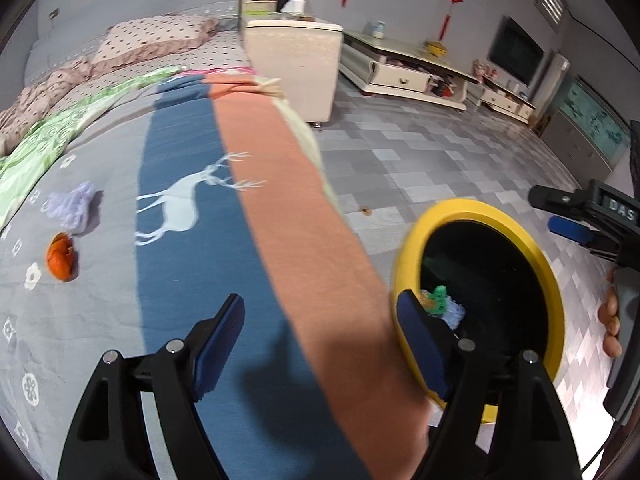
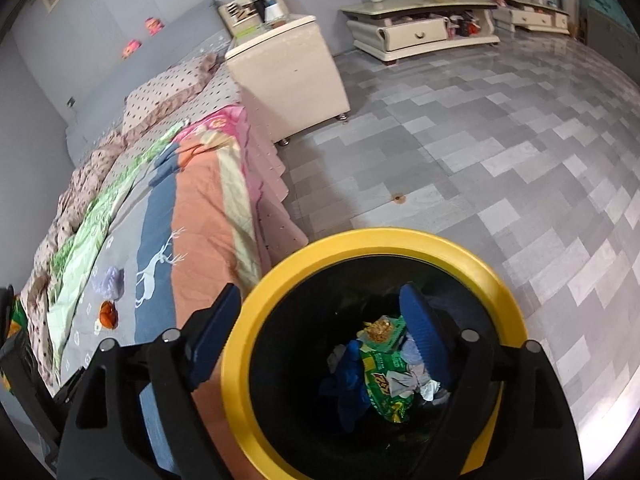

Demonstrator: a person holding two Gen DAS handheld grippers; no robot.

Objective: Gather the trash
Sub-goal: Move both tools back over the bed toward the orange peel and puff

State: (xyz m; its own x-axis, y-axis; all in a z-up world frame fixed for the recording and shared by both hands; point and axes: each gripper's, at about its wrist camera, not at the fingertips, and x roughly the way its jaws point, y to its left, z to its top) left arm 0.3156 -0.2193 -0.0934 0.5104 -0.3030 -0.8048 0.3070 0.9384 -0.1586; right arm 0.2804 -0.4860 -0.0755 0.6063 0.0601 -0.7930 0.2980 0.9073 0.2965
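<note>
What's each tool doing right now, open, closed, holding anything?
Left tool: open, empty, over the bed's edge by the yellow bin.
Right tool: open, empty, over the bin.

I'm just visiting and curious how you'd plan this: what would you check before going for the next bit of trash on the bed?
1. Left gripper open and holding nothing: ok.
2. Right gripper open, nothing between its fingers: ok.
3. Yellow-rimmed bin beside the bed, mouth unobstructed: ok.
4. Earlier trash such as the green wrapper lies inside the bin: ok.
5. Orange peel and purple crumpled wad remain on the bedspread: not ok.
6. Whether more trash hides among the folded bedding: cannot tell.
</note>
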